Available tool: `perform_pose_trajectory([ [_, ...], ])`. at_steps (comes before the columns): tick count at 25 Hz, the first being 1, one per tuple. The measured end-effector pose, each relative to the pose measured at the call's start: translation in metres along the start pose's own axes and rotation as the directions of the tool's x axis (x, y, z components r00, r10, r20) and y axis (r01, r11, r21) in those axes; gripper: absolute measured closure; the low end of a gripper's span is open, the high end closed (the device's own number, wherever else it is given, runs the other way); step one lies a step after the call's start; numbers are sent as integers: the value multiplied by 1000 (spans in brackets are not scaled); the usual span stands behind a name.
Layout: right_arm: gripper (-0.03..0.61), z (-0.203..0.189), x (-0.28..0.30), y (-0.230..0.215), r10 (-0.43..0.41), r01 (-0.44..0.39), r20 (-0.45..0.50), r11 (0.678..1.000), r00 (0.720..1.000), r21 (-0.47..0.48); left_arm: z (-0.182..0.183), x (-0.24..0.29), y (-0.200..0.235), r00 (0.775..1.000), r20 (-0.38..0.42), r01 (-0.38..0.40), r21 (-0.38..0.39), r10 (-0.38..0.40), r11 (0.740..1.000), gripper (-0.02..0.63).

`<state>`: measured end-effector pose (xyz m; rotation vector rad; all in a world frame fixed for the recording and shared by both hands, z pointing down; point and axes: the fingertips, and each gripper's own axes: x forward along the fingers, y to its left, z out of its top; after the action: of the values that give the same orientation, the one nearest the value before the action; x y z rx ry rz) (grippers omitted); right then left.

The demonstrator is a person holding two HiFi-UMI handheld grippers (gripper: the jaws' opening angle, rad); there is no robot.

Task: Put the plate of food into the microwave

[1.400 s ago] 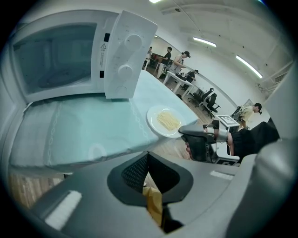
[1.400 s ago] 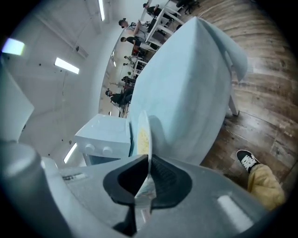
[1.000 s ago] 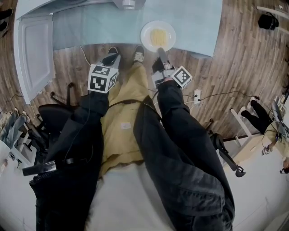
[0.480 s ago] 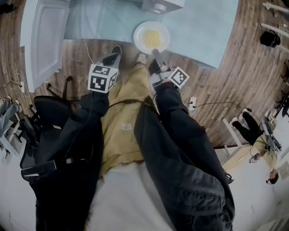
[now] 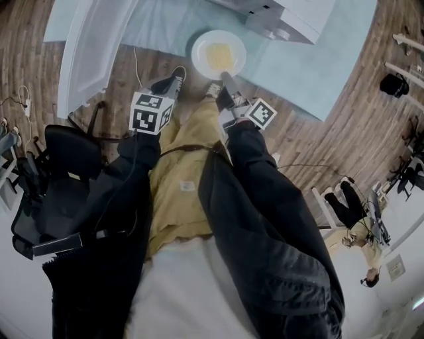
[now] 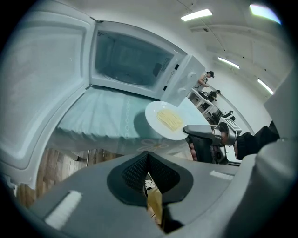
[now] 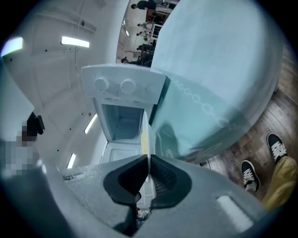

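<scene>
Since the right tool [image 5: 225, 79] is pinching the plate [image 5: 218, 54] of food by its 6 o'clock rim, just over the table [image 5: 165, 33] edge, the open microwave [image 5: 291, 16] sits about 1 o'clock from it. The left tool [image 5: 173, 81] is pressed together on nothing. Head view cuts off most of the microwave, so its depth's hard to judge.

Under me is a brown wooden floor [image 5: 344, 119], and my dark, white-soled sneakers [image 7: 250, 174] stand on it near the worktop [image 5: 291, 73], which is covered by a pale blue cloth (its edge hangs over the side). My mustard trousers [image 5: 179, 179] fill the middle of the head view. A black office chair [image 5: 59, 192] sits at my left, a thin cable [image 5: 136, 63] trails across the boards beside the worktop, and a person [image 5: 358, 228] is well apart at my right.
</scene>
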<state>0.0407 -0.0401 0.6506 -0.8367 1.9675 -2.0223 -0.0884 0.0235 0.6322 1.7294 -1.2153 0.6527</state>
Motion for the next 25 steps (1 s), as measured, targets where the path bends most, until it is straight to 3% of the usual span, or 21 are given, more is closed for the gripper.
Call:
perform_pose_trajectory([
  [12, 571, -26, 72, 37, 51, -51, -64, 999, 997, 2, -4, -27, 53, 997, 58, -45, -88, 50, 995, 617],
  [25, 571, -1, 143, 59, 72, -72, 13, 997, 997, -4, 2, -26, 78, 997, 62, -39, -119, 47, 992, 617],
])
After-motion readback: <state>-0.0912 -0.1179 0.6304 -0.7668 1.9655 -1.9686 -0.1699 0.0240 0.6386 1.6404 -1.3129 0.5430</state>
